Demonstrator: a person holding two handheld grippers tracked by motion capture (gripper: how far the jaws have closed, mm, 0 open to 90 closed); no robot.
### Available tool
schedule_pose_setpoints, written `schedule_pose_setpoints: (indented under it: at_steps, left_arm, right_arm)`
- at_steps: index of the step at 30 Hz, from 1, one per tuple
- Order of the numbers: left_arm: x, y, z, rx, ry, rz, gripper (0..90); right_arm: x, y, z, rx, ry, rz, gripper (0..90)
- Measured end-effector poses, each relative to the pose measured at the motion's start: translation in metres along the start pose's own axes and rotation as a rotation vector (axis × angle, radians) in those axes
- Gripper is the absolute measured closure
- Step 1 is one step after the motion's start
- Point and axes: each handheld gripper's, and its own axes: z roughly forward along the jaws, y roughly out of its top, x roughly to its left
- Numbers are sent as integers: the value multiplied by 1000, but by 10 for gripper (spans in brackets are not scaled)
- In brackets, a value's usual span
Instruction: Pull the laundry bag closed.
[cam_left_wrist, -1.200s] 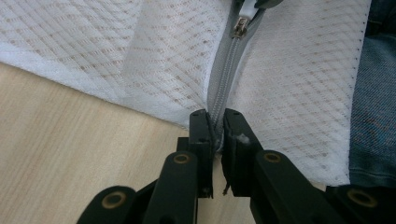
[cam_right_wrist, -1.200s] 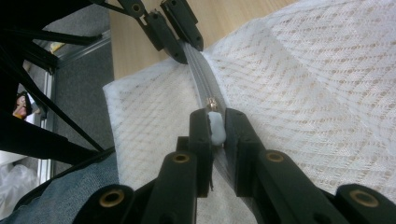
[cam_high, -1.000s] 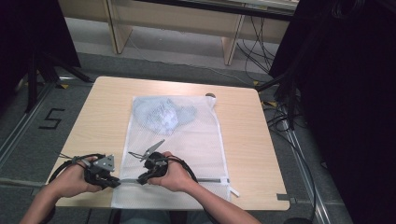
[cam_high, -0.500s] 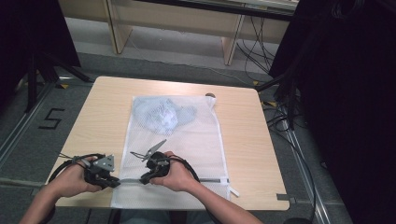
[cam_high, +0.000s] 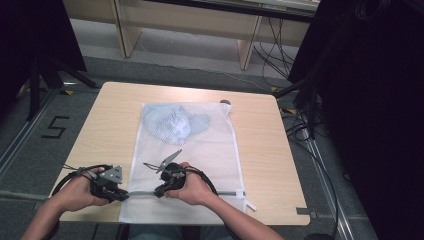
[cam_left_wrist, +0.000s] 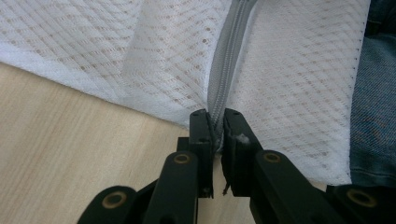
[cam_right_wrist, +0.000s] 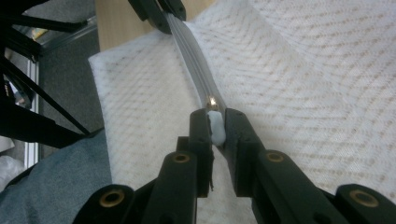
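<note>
Zipping a mesh laundry bag at the near edge of the counter.

At the left, the left gripper has its jaws clamped on the end of the grey zipper, pinning the mesh bag near its left corner. Just to its right, the right gripper has its jaws together on the white zipper pull, with the tape running taut between the two. The bag lies flat in the middle of the counter, a bluish garment inside at its far end. The step in hand looks like working the zipper; the next move calls for drawing the pull steadily along the tape while the left gripper anchors the end. A "5" is marked on the floor at the left.
</note>
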Motion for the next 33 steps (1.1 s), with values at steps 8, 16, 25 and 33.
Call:
schedule_pose_setpoints:
  at_steps: [8, 16, 25, 33]
  left_arm:
    - [0, 0, 0, 0, -2, -15, 829]
    - [0, 0, 0, 3, -3, -16, 830]
    - [0, 0, 0, -3, -9, -26, 831]
    - [0, 0, 0, -5, -10, -29, 831]
  right_arm:
    - [-1, -2, -1, -2, 5, 9, 826]
    - [-4, -6, -6, -2, 7, 28, 826]
    - [-7, -10, -10, 10, -31, 4, 826]
    - [-8, -14, -14, 22, -39, 20, 826]
